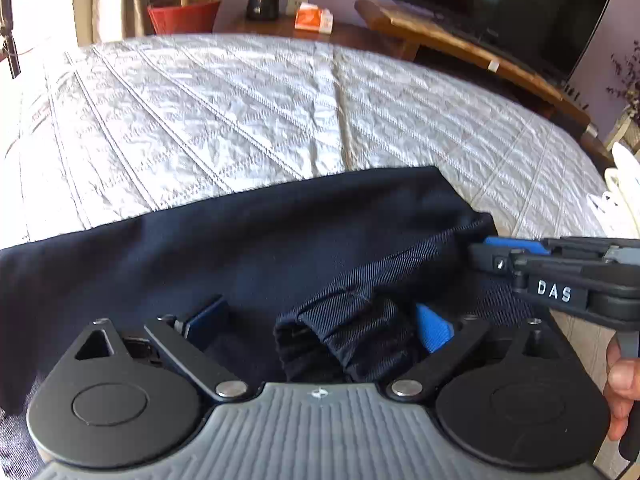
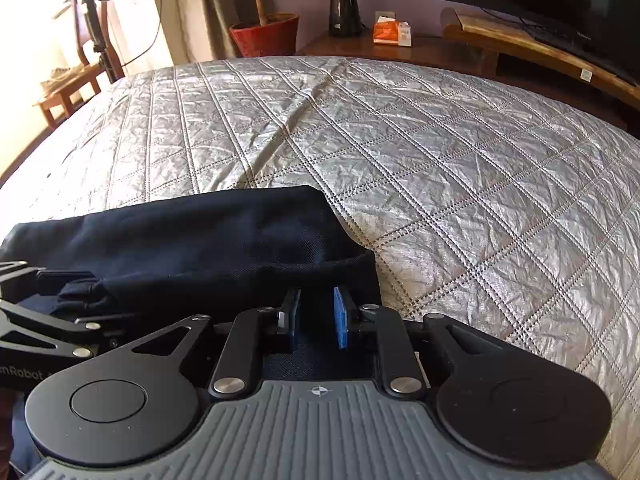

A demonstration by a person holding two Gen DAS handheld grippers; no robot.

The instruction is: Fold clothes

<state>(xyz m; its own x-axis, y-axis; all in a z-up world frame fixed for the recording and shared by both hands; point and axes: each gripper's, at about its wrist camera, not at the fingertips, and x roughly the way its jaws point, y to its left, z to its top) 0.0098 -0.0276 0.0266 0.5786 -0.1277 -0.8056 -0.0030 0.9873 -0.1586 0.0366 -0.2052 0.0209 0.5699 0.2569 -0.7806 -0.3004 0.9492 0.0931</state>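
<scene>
- One bed [image 2: 440, 152] fills both views under a silver quilted cover, its stitched lines running away toward the far wall.
- One television [image 1: 500, 12] stands on a wooden stand beyond the bed's far right corner.
- One dark navy garment [image 1: 240, 240] lies folded on the near edge of the bed; its long axis runs left to right across both views, with its square far corner toward the right. A ribbed cuff [image 1: 352, 328] with gathered folds points toward the left wrist camera.
- Two hand-held grippers work at the garment. The left hand-held gripper [image 1: 320, 324] stands wide open, the cuff lying loose between its blue pads [image 1: 434, 328] without being pressed. The right hand-held gripper [image 2: 316, 316] is only slightly parted over the garment's near right edge, pinching nothing that shows.
- One hand [image 1: 620, 384] holds the right tool's handle.
- One red pot [image 2: 266, 36], one black appliance [image 2: 344, 8] and one orange box [image 2: 390, 32] sit along the far wall.
</scene>
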